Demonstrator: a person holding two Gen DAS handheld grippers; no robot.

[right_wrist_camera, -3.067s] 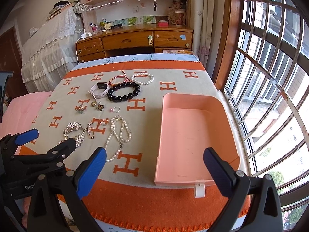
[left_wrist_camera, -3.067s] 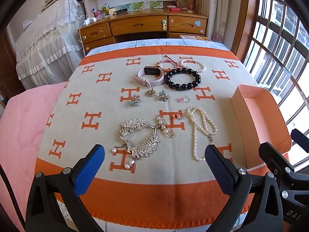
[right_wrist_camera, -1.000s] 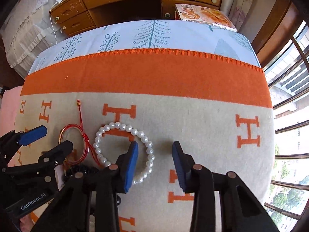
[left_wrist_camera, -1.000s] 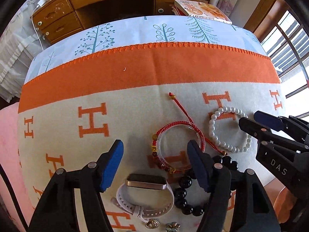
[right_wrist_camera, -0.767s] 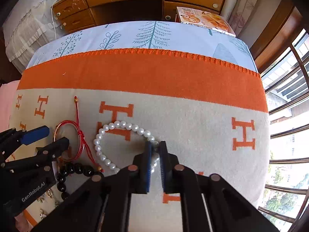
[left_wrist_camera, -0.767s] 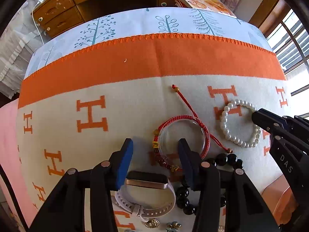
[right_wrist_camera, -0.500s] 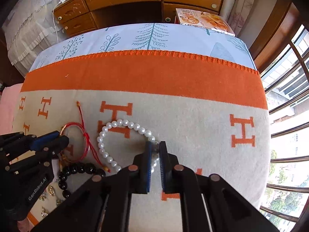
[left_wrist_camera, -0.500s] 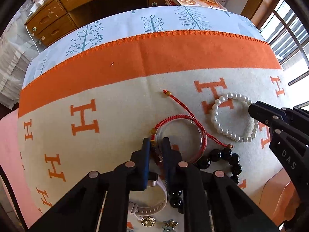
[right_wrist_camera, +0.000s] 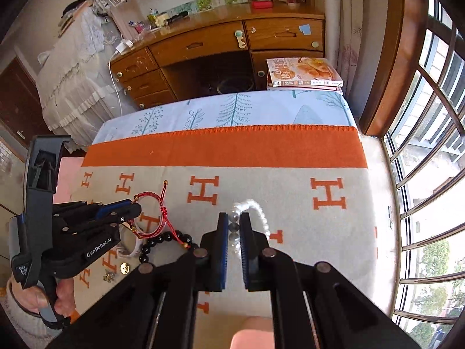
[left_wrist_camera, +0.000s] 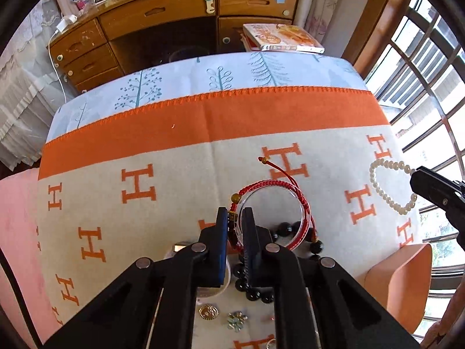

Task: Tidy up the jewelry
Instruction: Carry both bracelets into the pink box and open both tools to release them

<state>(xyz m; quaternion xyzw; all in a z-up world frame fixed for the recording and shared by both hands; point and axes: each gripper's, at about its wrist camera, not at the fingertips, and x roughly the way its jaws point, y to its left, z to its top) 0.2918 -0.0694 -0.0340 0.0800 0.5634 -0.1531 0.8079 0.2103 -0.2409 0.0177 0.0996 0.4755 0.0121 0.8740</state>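
Note:
My left gripper (left_wrist_camera: 234, 218) is shut on the red cord bracelet (left_wrist_camera: 279, 186), which hangs lifted off the blanket; it also shows in the right wrist view (right_wrist_camera: 151, 203). My right gripper (right_wrist_camera: 234, 218) is shut on the white pearl bracelet (right_wrist_camera: 258, 206), held above the blanket; its loop shows in the left wrist view (left_wrist_camera: 386, 186). A black bead bracelet (left_wrist_camera: 255, 290) lies below the left gripper, also in the right wrist view (right_wrist_camera: 162, 240). A white smartwatch (right_wrist_camera: 129, 245) lies beside it.
An orange-and-beige H-pattern blanket (left_wrist_camera: 174, 174) covers the table. The pink box (left_wrist_camera: 407, 279) stands at the right, its corner in the right wrist view (right_wrist_camera: 252, 331). Small brooches and a gold charm (left_wrist_camera: 208, 311) lie near me. A wooden desk (right_wrist_camera: 203, 49) and window bars (right_wrist_camera: 421, 174) are beyond.
Both grippers have closed on their bracelets and lifted them off the blanket; the views have pulled back and up from the table.

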